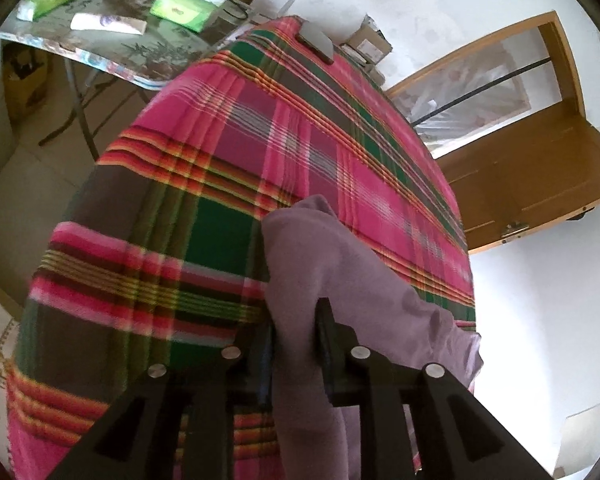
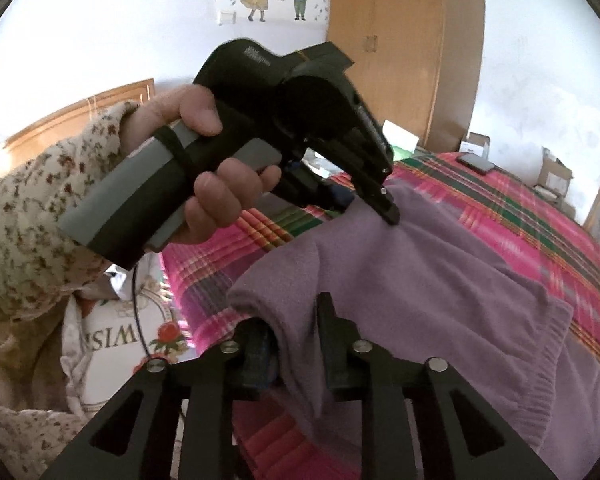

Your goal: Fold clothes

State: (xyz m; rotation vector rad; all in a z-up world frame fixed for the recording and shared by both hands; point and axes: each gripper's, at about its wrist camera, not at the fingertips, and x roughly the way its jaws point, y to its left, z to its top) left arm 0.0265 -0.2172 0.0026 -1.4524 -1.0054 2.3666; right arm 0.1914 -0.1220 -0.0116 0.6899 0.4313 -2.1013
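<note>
A purple knitted garment lies on a bed with a pink and green plaid cover. My left gripper stands at one raised edge of it. A fold of the cloth lies loosely between the parted fingers, which do not pinch it. In the right wrist view the same garment spreads to the right over the cover. My right gripper is open around another raised fold at the near edge. Further along that edge, a hand in a floral sleeve holds the left gripper down on the cloth.
A dark phone lies at the far end of the bed. Beyond it is a folding table with green packets, and boxes on the floor. A wooden door is at the right, a wardrobe behind, a printed pillow lower left.
</note>
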